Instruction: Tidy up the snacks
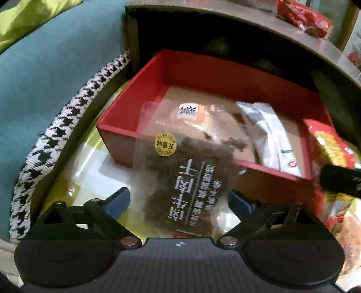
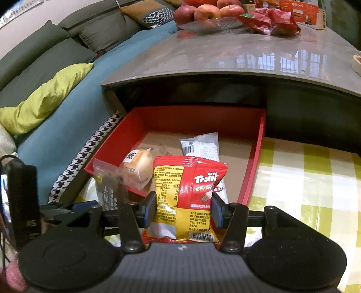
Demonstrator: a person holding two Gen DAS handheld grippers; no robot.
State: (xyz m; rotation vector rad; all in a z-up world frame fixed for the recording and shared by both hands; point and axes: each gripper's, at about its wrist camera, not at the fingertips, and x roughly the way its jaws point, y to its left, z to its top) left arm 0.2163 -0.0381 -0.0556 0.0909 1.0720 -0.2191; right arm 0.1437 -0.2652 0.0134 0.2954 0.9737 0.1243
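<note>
A yellow-and-white checked cloth (image 2: 304, 171) covers the lower surface, and the red box (image 2: 255, 162) rests on it, pushed against the grey desk (image 2: 225, 51). On the desk's far side lie a plate of apples (image 2: 209, 15) and a crumpled red wrapper (image 2: 270, 20).

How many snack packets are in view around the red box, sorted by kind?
Clear packet of dark dried meat: 1
Round pale bun in clear wrap: 1
White long wrapped bar: 1
Red and yellow Trolli bag, held in the right gripper: 1
Crumpled red bag on the grey tabletop: 1
Total: 5
</note>
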